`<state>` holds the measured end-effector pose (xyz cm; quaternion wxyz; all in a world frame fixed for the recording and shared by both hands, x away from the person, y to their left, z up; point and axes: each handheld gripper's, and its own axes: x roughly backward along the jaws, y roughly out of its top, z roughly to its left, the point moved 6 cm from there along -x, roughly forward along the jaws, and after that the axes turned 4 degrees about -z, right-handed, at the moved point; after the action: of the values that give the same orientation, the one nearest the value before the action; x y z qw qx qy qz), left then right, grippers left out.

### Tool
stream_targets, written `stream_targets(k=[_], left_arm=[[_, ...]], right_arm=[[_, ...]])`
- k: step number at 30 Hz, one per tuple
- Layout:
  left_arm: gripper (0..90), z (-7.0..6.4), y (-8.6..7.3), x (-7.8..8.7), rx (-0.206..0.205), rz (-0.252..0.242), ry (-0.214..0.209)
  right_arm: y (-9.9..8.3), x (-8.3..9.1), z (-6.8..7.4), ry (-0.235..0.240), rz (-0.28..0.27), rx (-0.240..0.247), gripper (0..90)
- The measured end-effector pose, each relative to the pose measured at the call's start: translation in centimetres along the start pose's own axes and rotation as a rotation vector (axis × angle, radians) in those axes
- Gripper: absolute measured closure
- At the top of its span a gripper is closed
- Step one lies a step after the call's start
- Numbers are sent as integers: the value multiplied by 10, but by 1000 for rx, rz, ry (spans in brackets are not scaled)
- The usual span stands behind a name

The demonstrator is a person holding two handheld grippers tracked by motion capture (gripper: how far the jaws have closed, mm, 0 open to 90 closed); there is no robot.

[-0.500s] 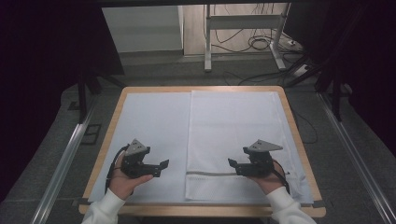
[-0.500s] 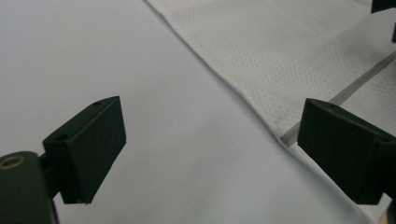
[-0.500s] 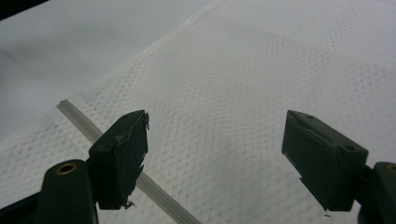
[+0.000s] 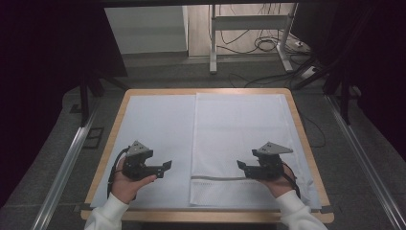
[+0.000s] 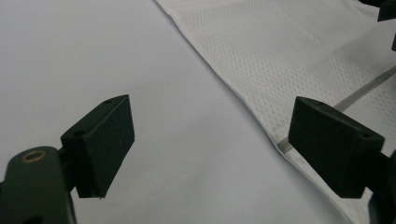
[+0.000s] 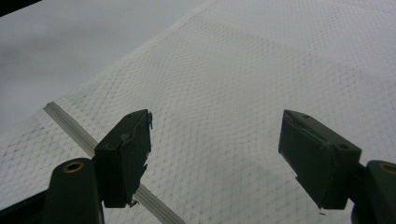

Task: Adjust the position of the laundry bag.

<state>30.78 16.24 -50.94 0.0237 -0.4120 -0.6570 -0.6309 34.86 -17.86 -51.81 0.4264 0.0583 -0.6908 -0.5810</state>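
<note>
Little had shifted since the earlier frame: both grippers stayed low near the table's (image 4: 306, 143) front edge. I kept the left gripper (image 4: 165, 168) spread wide above the pale sheet (image 4: 153, 124), just beside the mesh bag (image 4: 239, 129). My right gripper (image 4: 240, 167) was likewise released, over the bag's zipper (image 4: 215, 178) near the front-right corner.

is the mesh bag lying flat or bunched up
Flat: the white mesh bag lies spread smooth on the table's right half, edges straight, its zipper running across near the front.
</note>
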Motion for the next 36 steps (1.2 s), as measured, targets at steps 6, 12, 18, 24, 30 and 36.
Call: stream_targets(k=[6,12,18,24,30,36], left_arm=[[147,2,4,-4,7,9,5],[160,-2,0,1,27,18,12],[181,-3,6,7,40,3,21],[189,-8,6,-1,38,46,11],[197,-13,5,-9,38,74,0],[187,-15,6,-16,57,77,-1]], right_arm=[[-4,0,5,-10,17,29,254],[8,-6,4,-26,-23,54,268],[11,-10,9,-1,-26,55,268],[11,-8,11,1,-20,60,268],[10,-7,9,-8,-18,56,268],[9,-7,9,-6,-16,59,268]])
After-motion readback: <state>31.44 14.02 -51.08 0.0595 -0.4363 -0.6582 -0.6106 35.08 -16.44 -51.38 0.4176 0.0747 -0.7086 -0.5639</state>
